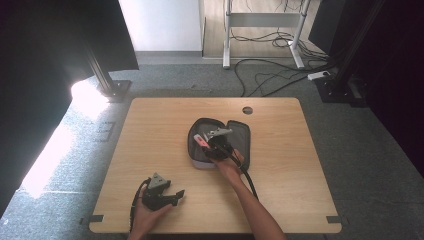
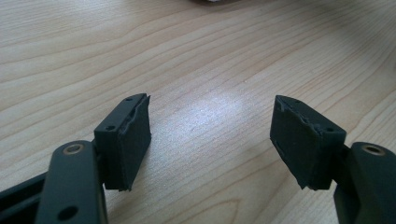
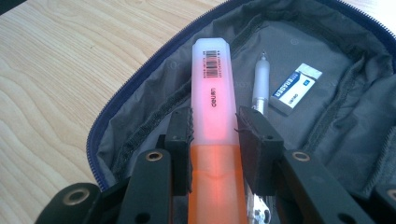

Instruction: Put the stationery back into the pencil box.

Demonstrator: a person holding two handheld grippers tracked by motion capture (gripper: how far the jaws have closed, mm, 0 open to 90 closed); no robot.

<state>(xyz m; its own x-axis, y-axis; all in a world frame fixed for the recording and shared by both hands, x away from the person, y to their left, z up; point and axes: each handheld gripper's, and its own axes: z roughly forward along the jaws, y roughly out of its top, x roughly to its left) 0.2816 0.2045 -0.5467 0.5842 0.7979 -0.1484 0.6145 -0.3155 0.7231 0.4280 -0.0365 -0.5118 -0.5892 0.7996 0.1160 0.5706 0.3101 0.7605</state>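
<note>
Fingers (image 3: 180,140) around translucent highlighter (image 3: 212,98)

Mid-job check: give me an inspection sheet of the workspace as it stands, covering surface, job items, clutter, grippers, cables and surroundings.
Surface: light wooden table, round cable hole near the far edge.
Job's things: open dark zip pencil case with grey lining; translucent orange highlighter with barcode gripped over the case; frosted grey pen and white eraser with blue print lying inside.
Clutter: nothing seen.
Grippers: right gripper shut on the highlighter; left gripper open, nothing between its jaws, low over bare wood near the front edge.
Cables: black gripper cables trail toward the person; loose cables on the floor beyond.
Surroundings: grey carpet, white desk frame, dark curtains at both sides.
</note>
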